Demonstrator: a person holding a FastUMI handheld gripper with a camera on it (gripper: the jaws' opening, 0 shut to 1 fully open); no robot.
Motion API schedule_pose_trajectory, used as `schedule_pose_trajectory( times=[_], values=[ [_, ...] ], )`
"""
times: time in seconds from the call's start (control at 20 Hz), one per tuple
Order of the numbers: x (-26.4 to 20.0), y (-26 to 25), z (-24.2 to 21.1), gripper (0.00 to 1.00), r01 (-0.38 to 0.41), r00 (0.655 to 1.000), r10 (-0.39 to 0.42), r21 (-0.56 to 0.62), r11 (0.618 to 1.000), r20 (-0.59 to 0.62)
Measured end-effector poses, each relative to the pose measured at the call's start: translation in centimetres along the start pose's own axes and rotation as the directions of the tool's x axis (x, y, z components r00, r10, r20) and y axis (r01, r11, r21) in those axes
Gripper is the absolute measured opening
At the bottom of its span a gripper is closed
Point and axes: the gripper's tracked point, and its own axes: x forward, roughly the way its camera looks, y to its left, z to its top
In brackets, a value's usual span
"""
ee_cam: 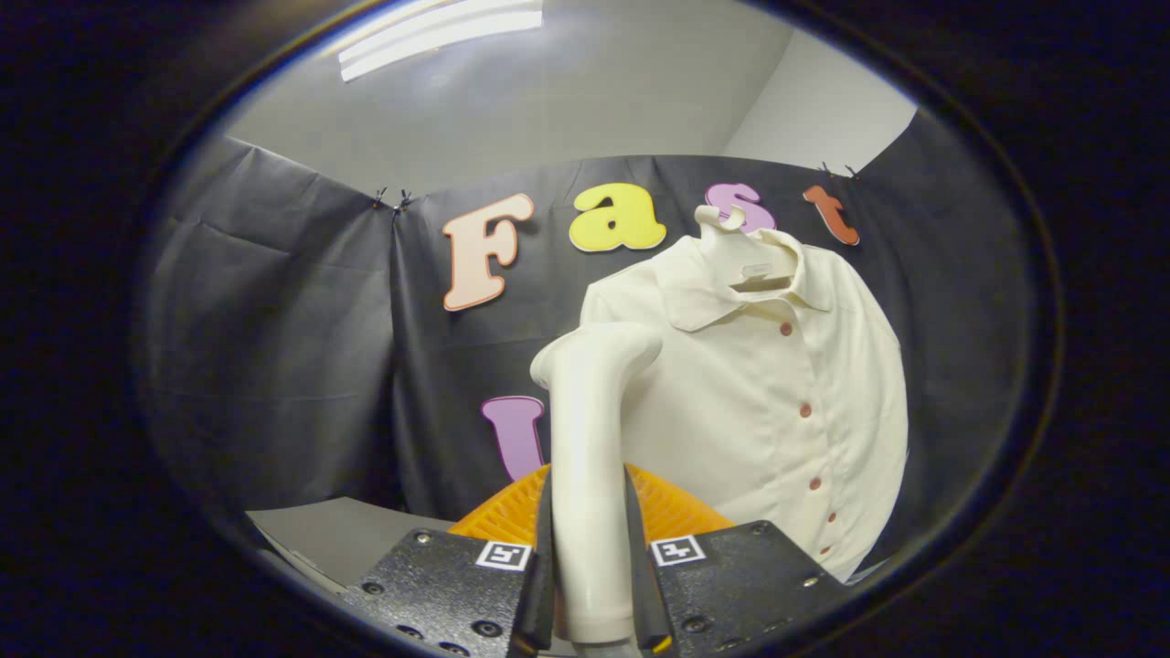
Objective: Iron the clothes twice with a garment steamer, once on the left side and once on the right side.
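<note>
An orange ribbed basket (667, 512) sits just behind the jaws, its rim rising on both sides of the steamer's handle; what it holds, if anything, is hidden by the gripper.

The gripper (590, 585) is clenched on the garment steamer (590, 457): both fingers press against the sides of its pale, upright handle, which stands squarely between them. The handle rises straight up from the jaws and bends at the top into a rounded head that turns toward the shirt.

The cream button-front shirt (777, 402) hangs just beyond the steamer's head, off to the right of the jaws, on a pale hanger (731, 228) whose hook shows above the collar. A row of reddish buttons runs down its front. The steamer's head lies close to the shirt's left shoulder and sleeve, though whether it touches the cloth I cannot tell.

A grey desk (338, 539) shows below, left of the jaws. Black cloth walls the booth behind, with a white ceiling and a strip light (439, 37) overhead.
</note>
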Motion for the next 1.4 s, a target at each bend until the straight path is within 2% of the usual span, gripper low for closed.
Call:
schedule_pose_trajectory(
  times=[0.4, 0.55, 1.0, 1.4],
  values=[
    [0.7, -5.6, -1.7, 0.33, 0.043, 0.999, -0.045, 0.090, 0.995, 0.019],
    [0.1, -6.5, -3.1, 0.33, 0.034, 0.999, -0.035, 0.142, 0.989, 0.007],
    [-2.0, -7.6, -8.1, 0.33, 0.028, 0.999, -0.020, 0.167, 0.985, -0.051],
    [-4.4, -8.9, -13.8, 0.33, 0.036, 0.994, -0.010, 0.251, 0.967, -0.104]
  ],
)
